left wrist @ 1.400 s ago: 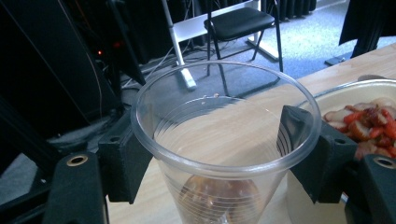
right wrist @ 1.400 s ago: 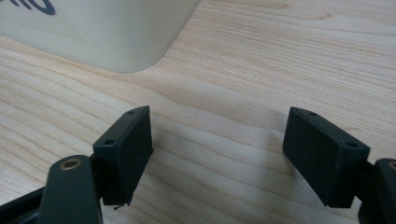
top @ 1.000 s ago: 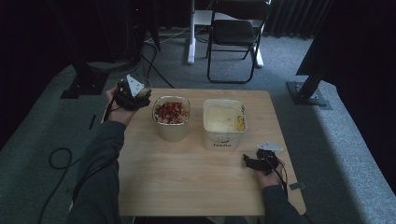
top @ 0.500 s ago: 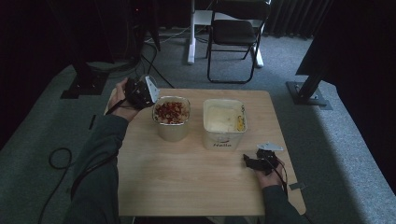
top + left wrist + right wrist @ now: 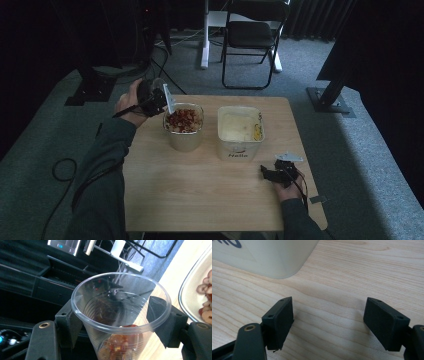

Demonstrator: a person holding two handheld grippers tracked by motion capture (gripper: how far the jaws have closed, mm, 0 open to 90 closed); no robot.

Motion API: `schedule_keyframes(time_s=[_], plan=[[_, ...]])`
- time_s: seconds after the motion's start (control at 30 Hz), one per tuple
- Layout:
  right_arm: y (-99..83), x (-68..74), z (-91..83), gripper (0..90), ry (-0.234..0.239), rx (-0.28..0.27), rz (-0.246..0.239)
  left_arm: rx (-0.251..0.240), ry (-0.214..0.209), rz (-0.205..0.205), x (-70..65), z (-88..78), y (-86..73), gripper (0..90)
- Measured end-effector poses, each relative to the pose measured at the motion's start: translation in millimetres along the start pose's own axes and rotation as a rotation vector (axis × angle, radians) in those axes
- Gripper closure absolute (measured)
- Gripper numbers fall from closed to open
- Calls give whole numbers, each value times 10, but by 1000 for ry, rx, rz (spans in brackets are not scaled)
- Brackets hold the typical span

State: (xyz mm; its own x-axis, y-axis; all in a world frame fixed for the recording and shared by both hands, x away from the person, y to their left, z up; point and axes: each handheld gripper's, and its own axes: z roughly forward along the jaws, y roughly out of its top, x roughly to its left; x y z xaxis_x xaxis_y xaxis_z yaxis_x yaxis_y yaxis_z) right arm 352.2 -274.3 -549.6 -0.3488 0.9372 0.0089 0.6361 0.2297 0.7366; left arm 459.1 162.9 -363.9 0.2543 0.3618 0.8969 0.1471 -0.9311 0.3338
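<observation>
The left gripper [image 5: 117,322], its jaws having just been closing, is grasping a clear plastic cup [image 5: 120,315] with reddish pieces inside, just beside the tub of red fruit slices [image 5: 183,122]. The right gripper [image 5: 332,322] is resting released on the desk [image 5: 200,190], near the cream tub [image 5: 240,132].

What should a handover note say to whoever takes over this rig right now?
Left claw: shut on the clear cup, its jaws having just closed further; cup held beside the left tub, a few reddish pieces remaining at its bottom.
Right claw: open, nothing between its jaws, resting on the table near the right tub.
Done: the left tub already holds reddish pieces.
Left: probably tip the remaining pieces into the left tub, then set the cup down.
</observation>
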Motion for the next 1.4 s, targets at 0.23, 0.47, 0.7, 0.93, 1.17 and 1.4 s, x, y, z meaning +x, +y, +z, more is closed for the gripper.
schedule_keyframes(time_s=[0.23, 0.47, 0.7, 0.93, 1.17, 1.4], plan=[[0, 0, 0, 235, 0, 0, 0, 22, 5, 73, -17, 28, 21, 311], [0, 0, 0, 235, 0, 0, 0, 48, 20, 219, -67, 40, 57, 312], [0, 1, 0, 235, 0, 0, 1, 66, 49, 352, -124, 39, 114, 319], [1, -1, 1, 235, 0, -2, -1, 77, 78, 524, -215, 27, 187, 325], [1, -1, 1, 235, 0, -1, 0, 74, 93, 614, -289, 8, 240, 330], [1, 0, 1, 235, 0, -1, 0, 73, 120, 704, -324, -7, 284, 336]])
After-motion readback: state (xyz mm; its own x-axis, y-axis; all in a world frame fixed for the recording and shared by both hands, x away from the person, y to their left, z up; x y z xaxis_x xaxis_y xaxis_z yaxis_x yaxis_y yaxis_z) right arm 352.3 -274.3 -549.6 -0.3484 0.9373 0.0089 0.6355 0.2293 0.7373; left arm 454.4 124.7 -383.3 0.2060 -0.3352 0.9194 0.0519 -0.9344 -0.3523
